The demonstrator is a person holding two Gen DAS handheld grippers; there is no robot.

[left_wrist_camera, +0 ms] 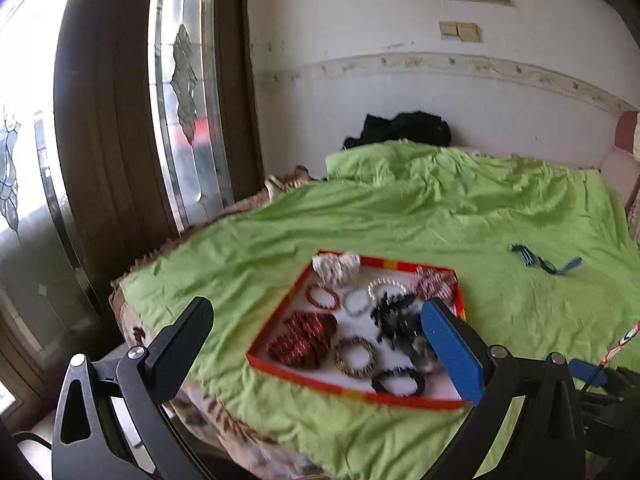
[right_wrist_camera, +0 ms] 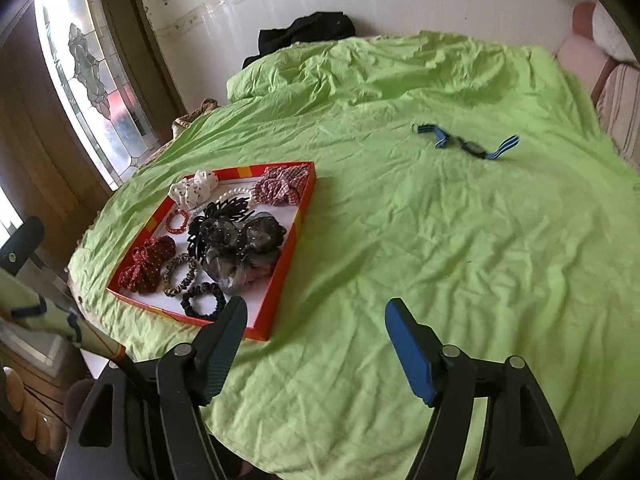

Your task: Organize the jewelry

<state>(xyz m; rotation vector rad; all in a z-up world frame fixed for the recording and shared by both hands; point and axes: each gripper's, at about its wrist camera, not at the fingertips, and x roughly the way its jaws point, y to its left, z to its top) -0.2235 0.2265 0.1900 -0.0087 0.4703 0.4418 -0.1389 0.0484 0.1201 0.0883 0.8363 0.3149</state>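
Note:
A red-rimmed tray [left_wrist_camera: 276, 330] [right_wrist_camera: 294, 232] with a white floor lies on the green sheet and holds several scrunchies, bead bracelets and a black hair clip [right_wrist_camera: 224, 216]. A blue and black strap-like band [left_wrist_camera: 540, 262] [right_wrist_camera: 466, 144] lies loose on the sheet, to the right of the tray and farther back. My left gripper [left_wrist_camera: 316, 328] is open and empty, hovering over the tray's near edge. My right gripper [right_wrist_camera: 316, 320] is open and empty, above the sheet just right of the tray's near corner.
The green sheet [right_wrist_camera: 440, 260] covers a bed. A black garment [left_wrist_camera: 404, 128] [right_wrist_camera: 304, 34] lies at the far edge against the white wall. A glass door [left_wrist_camera: 180, 100] stands to the left. Pink cushions [right_wrist_camera: 580, 56] sit at the far right.

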